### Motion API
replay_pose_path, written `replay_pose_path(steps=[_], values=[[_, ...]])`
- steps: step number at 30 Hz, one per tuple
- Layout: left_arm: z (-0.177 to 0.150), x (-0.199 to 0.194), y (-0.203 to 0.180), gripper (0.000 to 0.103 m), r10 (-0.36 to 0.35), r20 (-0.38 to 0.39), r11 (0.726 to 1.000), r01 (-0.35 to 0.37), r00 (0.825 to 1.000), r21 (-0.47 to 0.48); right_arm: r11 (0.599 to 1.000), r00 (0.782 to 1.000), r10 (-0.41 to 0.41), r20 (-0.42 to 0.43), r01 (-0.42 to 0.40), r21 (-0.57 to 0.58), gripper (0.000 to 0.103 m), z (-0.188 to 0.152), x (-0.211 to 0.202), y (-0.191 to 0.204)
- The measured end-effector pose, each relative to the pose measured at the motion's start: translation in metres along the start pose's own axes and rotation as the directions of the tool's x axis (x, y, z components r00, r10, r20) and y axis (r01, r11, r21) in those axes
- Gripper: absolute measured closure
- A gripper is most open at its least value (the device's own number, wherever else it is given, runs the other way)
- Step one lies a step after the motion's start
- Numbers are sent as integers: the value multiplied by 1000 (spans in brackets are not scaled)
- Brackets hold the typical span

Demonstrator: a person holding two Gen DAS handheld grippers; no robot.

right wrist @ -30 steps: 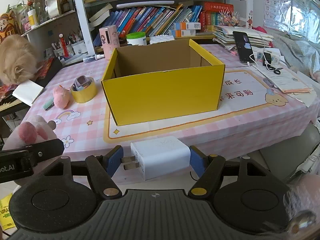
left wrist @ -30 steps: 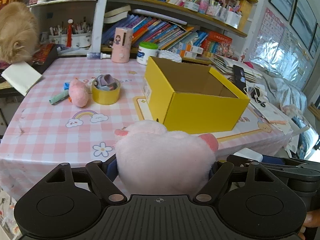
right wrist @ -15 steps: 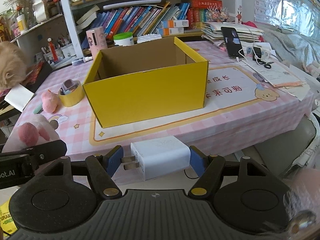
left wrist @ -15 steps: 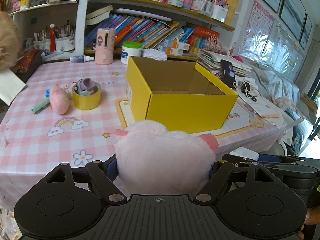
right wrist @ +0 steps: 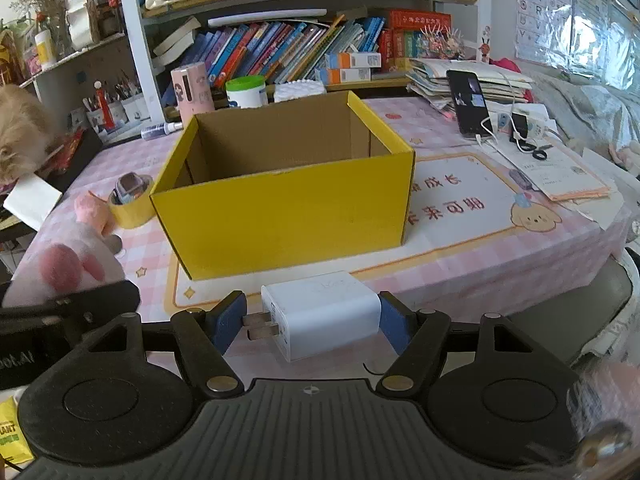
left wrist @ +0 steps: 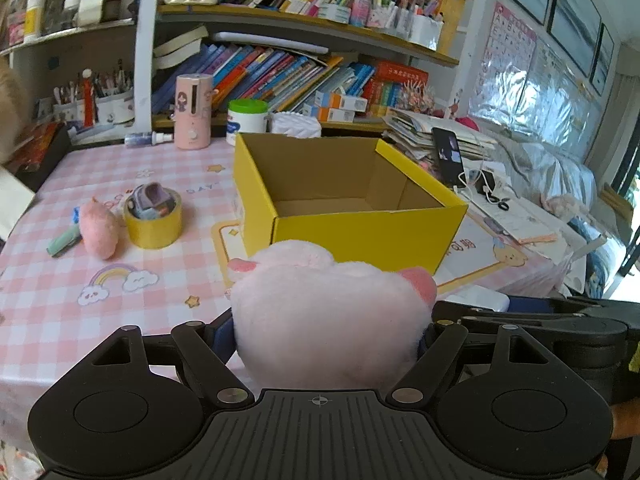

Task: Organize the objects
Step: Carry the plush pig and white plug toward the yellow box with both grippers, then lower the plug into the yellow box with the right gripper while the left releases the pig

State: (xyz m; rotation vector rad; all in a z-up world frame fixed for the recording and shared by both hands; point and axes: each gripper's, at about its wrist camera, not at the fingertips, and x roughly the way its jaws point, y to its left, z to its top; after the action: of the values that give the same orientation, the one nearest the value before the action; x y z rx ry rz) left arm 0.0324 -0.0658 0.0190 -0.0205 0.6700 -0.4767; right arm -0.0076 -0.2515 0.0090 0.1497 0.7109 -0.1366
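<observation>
Gripping a pink plush toy (left wrist: 328, 312), left gripper (left wrist: 325, 332) jaws closed on its sides, near edge of table (left wrist: 48, 312). Right gripper (right wrist: 312, 320) jaws clamp a white charger (right wrist: 320, 314), prongs pointing left. Yellow box (right wrist: 288, 208) open, just beyond both. Far left: tape roll (left wrist: 153, 222), small pink plush (left wrist: 99, 228)

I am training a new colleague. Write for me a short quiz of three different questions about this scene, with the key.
1. True or false: the left tongs hold a pink plush toy.
2. What do the right tongs hold: (a) tape roll, (b) white charger, (c) phone?
3. Fill in: the yellow box is open at the top and looks ____ inside.

Key: 1 true; 2 b; 3 empty.
</observation>
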Motion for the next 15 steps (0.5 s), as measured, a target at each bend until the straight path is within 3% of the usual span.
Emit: replay_pose_path(steps=[5,9,15], values=[[15,0,-5,24,-6,82,1000,6,997,4,1000,1000,3,8,-3,-4,34,16,11,-8],[36,5,-6,24,7,163,1000,-7,987,-4,1000,997,4,78,-2,-21,34,44,14,-13],[70,34,-10,24,32,196,999,-33,980,-1,997,984,42,175,-31,-64,34,97,25,-21]])
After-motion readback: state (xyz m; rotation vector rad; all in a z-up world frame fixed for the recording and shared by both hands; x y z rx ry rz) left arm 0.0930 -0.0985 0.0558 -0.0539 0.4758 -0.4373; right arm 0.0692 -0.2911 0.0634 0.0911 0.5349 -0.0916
